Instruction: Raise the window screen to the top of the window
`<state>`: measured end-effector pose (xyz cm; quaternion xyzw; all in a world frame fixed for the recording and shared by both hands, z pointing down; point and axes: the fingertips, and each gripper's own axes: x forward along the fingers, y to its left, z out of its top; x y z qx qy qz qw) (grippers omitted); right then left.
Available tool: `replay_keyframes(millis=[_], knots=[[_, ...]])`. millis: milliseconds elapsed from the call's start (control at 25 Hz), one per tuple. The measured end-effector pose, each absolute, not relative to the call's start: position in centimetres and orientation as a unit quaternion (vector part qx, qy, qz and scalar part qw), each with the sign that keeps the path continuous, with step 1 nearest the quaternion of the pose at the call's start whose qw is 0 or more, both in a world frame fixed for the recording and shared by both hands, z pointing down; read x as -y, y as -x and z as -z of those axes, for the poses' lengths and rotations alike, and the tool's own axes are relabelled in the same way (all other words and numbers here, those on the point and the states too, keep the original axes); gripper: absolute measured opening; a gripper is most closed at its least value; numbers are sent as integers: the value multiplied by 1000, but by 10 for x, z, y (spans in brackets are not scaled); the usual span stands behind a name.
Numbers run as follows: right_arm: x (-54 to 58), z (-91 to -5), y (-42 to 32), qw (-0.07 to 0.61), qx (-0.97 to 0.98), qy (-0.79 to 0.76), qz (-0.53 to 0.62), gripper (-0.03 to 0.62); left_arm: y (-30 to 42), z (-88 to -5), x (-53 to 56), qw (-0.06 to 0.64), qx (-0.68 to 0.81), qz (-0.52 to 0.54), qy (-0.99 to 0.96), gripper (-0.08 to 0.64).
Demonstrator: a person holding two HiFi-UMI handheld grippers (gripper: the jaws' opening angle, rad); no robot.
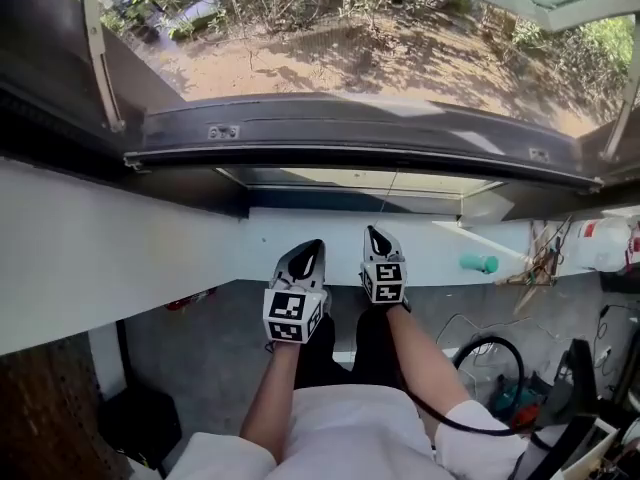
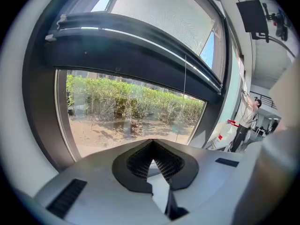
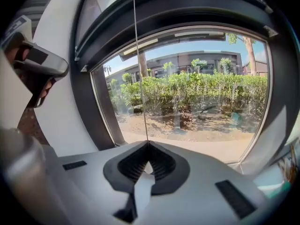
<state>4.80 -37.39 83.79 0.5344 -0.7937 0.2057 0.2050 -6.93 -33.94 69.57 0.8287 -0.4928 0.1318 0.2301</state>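
The window screen's dark bottom rail (image 1: 350, 133) runs across the window, with mesh above it in the left gripper view (image 2: 159, 13). A thin pull cord (image 1: 388, 196) hangs from the rail down to my right gripper (image 1: 376, 234). In the right gripper view the cord (image 3: 140, 69) runs straight into the tip of the right gripper (image 3: 148, 143), which is shut on it. My left gripper (image 1: 312, 246) is close beside it on the left, below the rail. The left gripper (image 2: 152, 143) is shut with nothing in it, and the cord (image 2: 184, 93) hangs to its right.
A white sill (image 1: 100, 248) lies below the window frame. A teal object (image 1: 480, 263), a white bottle (image 1: 600, 243) and wooden sticks sit at the right end. Black cables (image 1: 490, 368) lie on the floor. A person (image 2: 246, 121) stands far right in the room.
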Motion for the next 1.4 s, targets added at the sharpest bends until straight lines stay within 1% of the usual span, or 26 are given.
replay_keyframes(millis=[160, 320, 640, 760, 1000, 1200, 1400], knots=[[378, -795, -49, 181, 804, -540, -169, -9, 67, -680, 341, 226, 491, -117, -833, 0], [373, -772, -49, 142, 810, -538, -187, -9, 59, -667, 340, 219, 478, -109, -844, 0], [335, -730, -43, 109, 826, -527, -167, -9, 59, -634, 337, 202, 469, -101, -854, 0], [337, -710, -47, 99, 830, -526, -158, -9, 57, -617, 337, 192, 464, -96, -859, 0], [342, -682, -59, 101, 845, -511, -121, -9, 48, -598, 334, 183, 461, -87, -864, 0], [341, -656, -72, 69, 848, -514, -105, -9, 34, -592, 334, 178, 455, -83, -869, 0], [343, -638, -67, 53, 854, -510, -92, -9, 31, -584, 343, 170, 456, -76, -870, 0]])
